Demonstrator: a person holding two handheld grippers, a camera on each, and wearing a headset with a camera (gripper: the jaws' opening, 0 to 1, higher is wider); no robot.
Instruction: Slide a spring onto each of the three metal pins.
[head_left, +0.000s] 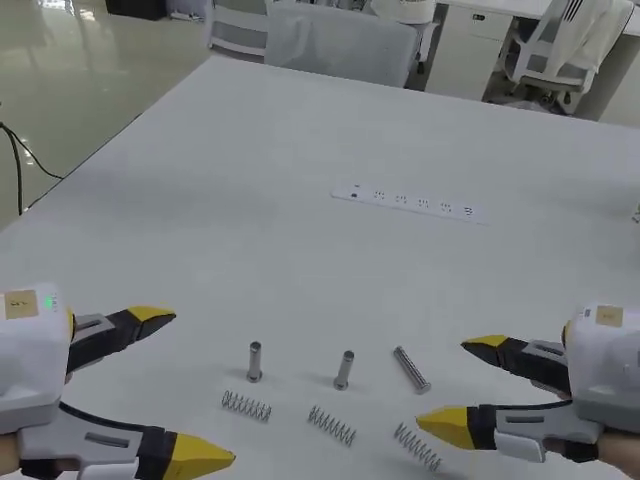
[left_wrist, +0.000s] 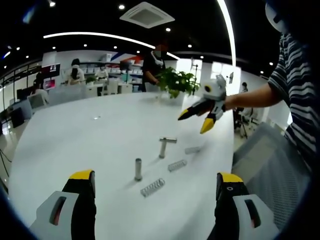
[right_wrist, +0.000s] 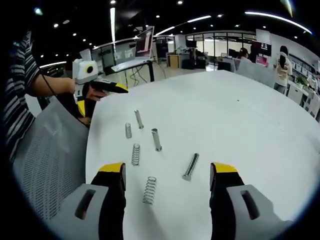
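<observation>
Three metal pins stand in a row on the white table (head_left: 300, 180): the left pin (head_left: 254, 361) and middle pin (head_left: 344, 369) are upright, the right pin (head_left: 411, 369) lies flat. In front of each lies a spring: left (head_left: 246, 406), middle (head_left: 331, 425), right (head_left: 416, 447). My left gripper (head_left: 185, 390) hovers open to the left of the row, my right gripper (head_left: 445, 385) open to the right of it. Between the left gripper's (left_wrist: 155, 175) jaws I see the nearest pin (left_wrist: 138, 169) and spring (left_wrist: 152, 187). The right gripper (right_wrist: 167, 170) faces the lying pin (right_wrist: 190, 166) and a spring (right_wrist: 149, 190).
A white power strip (head_left: 408, 203) lies flat further back on the table. Office chairs (head_left: 330, 40) stand beyond the far edge. The table's left edge runs diagonally beside the floor (head_left: 70, 80). People stand by desks (left_wrist: 75, 87) in the background.
</observation>
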